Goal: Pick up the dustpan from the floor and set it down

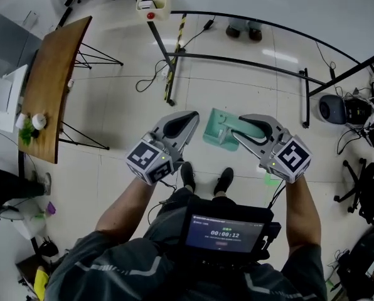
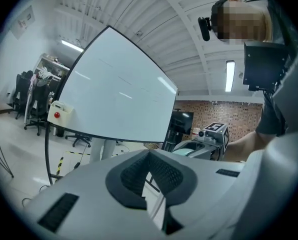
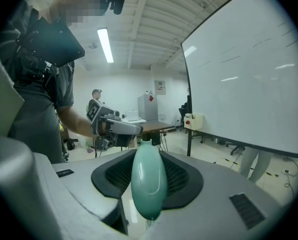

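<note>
Overhead, the dustpan [image 1: 219, 130] reads as pale teal plastic: a flat scoop with low raised walls and a rounded, glossy handle. It hangs clear of the floor [image 1: 112, 118], between the two grippers and ahead of the person's shoes [image 1: 187, 174].

Right gripper [image 1: 238, 125]: fingers [image 3: 181, 176] clamped on the handle, dark ribbed pads on either side of it. In the right gripper view the handle is a smooth bulb that narrows to a small collar at its far end. The scoop does not show there.

Left gripper [image 1: 190, 119]: fingers [image 2: 134, 176] together at the tips, nothing between them. It sits just left of the scoop and apart from it.

Edges and room:
- Open pale floor lies under and around the scoop, from the shoes out to the whiteboard frame [image 1: 237, 60].
- The frame's black legs cross the floor beyond the scoop, and one leg ends to its right.
- Yellow-and-black tape [image 1: 174, 55] and loose cables [image 1: 152, 80] lie by the nearer leg, up and left of the scoop.
- A wooden counter [image 1: 55, 80] on thin black legs stands well to the left.
- Chairs [image 1: 363, 187] and dark gear crowd the far right edge, well apart from the scoop.
- The whiteboard [image 2: 114, 94] fills most of the left gripper view.
</note>
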